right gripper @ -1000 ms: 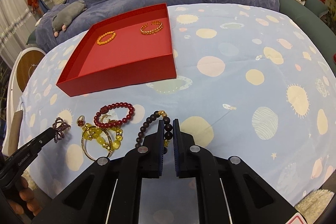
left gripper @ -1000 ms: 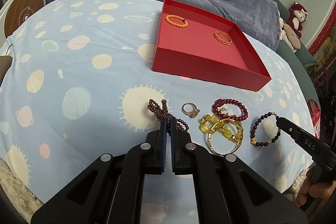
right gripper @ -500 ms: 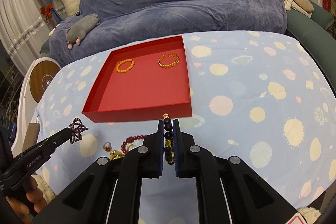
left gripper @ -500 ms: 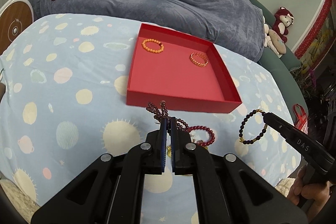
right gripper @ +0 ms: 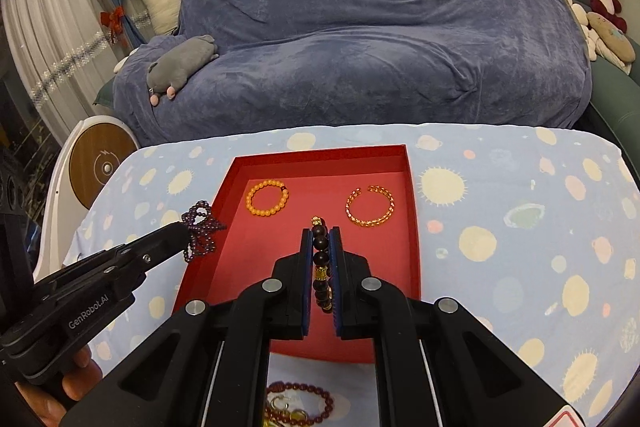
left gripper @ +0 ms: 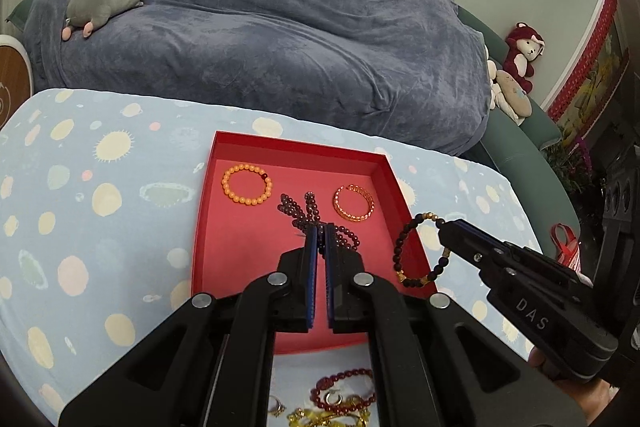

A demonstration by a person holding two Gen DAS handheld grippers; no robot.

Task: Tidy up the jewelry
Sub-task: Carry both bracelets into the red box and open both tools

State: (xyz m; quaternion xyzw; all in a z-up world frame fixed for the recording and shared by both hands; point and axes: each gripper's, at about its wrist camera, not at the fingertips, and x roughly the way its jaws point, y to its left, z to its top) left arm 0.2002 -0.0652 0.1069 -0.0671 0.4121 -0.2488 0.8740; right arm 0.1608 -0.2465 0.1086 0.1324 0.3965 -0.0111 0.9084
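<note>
Above the middle of the shallow red cardboard tray (left gripper: 248, 259), the left hand-held gripper (left gripper: 321, 231) is clamped on a tangled strand of small dark purple beads (left gripper: 298, 209), its loops drooping past the tips. At centre right of the left view, the right hand-held gripper (left gripper: 442, 227) is clamped on a dark brown beaded bracelet with gold spacers (left gripper: 404, 247), which hangs over the tray's right wall. Both pieces look light and limp; they will sag and swing, so pinching across a few beads, as here, seems safest, and smooth round beads may slip from a loose grip. An orange bead bracelet (left gripper: 247, 183) and an open gold chain-link bangle (left gripper: 354, 203) lie apart on the tray floor. A dark red bead bracelet (left gripper: 344, 389) and yellow-gold pieces (left gripper: 320, 417) wait on the pale blue spotted cloth of the worktop (left gripper: 80, 227), at the lower edge. A second ago both held pieces lay on the cloth below the tray; now they are lifted and carried over it.
</note>
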